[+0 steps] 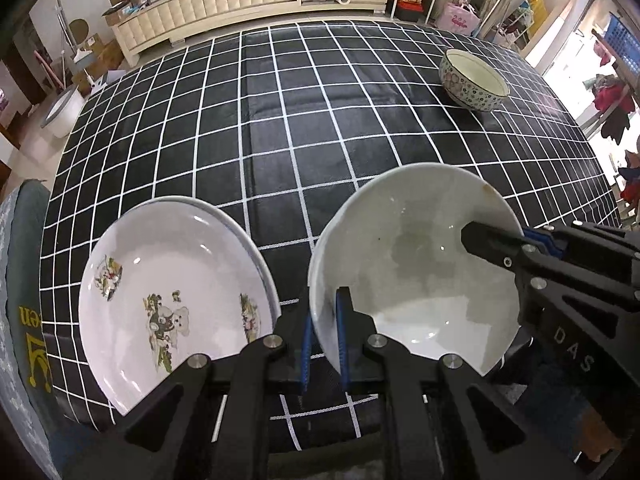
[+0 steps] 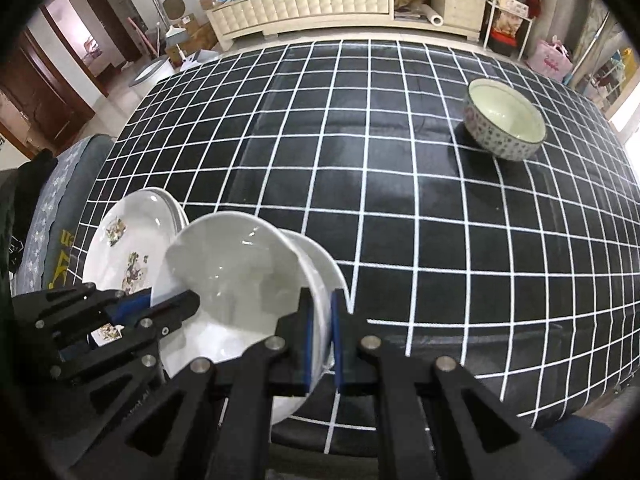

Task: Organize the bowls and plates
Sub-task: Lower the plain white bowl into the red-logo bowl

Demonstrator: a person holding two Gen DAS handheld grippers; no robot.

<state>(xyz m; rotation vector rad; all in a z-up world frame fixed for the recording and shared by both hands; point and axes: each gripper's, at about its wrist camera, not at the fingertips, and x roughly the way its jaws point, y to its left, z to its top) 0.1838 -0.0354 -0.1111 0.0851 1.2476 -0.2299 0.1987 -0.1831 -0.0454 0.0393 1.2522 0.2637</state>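
White bowl: clamped by its rim on opposite sides, left gripper and right gripper both closed on it, just beside the printed plates. Patterned bowl: set well apart from the white bowl on the checked tablecloth.

Glossy white glazed bowl, glossy printed plate, matt checked tablecloth, matt black plastic claw

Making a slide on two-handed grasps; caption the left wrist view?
Both grippers, left and right, clamp a white bowl's rim beside stacked plates on a checked cloth.
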